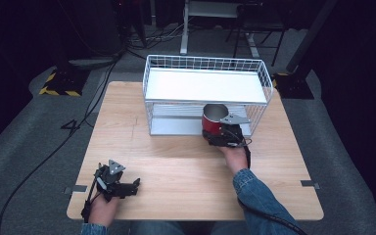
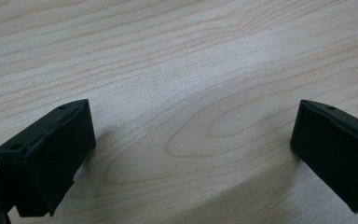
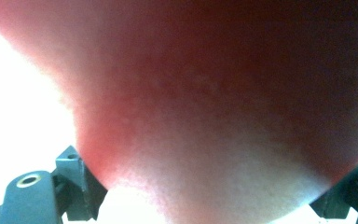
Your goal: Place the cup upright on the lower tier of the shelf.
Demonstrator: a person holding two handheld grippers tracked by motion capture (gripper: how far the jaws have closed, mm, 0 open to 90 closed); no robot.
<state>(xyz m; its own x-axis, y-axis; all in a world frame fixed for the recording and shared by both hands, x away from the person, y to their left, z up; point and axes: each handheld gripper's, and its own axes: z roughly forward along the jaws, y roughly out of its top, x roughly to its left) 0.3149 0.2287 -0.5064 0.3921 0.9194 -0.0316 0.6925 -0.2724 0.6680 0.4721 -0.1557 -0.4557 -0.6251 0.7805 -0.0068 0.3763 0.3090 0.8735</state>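
A red pot with a shiny metal inside hangs just in front of the lower level of a white wire rack, near its right end. My right gripper is shut on the pot from the near side, under its grey plate. In the right gripper view the pot's red wall looms very close and blurred. At the table's near left corner my left gripper rests low over the wood. Its jaws stand wide open, and bare wood lies between the fingers of the left gripper.
The rack has a white top shelf and a grey lower shelf, and stands at the far middle of the wooden table. Cables and stand bases lie on the floor beyond the table.
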